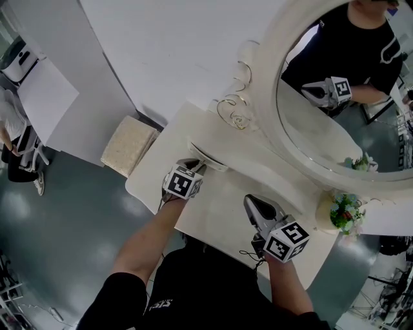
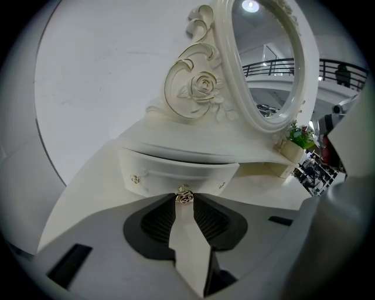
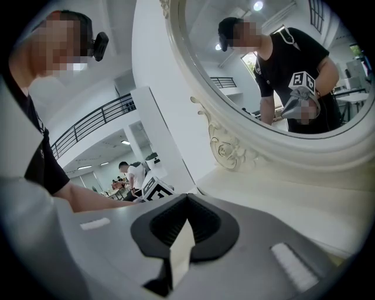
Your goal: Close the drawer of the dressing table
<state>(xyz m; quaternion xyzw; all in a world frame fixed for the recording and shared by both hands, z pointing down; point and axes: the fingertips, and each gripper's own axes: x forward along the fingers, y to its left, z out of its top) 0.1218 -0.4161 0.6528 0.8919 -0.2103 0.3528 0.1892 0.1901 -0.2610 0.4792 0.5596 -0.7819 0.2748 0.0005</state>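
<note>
My left claw point(image 2: 184, 201) is clamped on the knob point(image 2: 184, 197) of the drawer point(image 2: 170, 171). My right claw point(image 3: 187, 198) is closed and empty. An off-line push could wedge the drawer crooked in the desk point(image 2: 88, 190).

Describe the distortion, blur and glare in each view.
Head view: wide-angle, even light, sharp. Left gripper view: fisheye, black corners, drawer knob sharp. Right gripper view: fisheye, bright lamp reflected in the mirror, mosaic over faces.

Black short-sleeved T-shirt point(image 1: 200, 290); grey left gripper point(image 1: 197, 165) and right gripper point(image 1: 248, 200) bear black-and-white marker cubes point(image 1: 182, 182).
</note>
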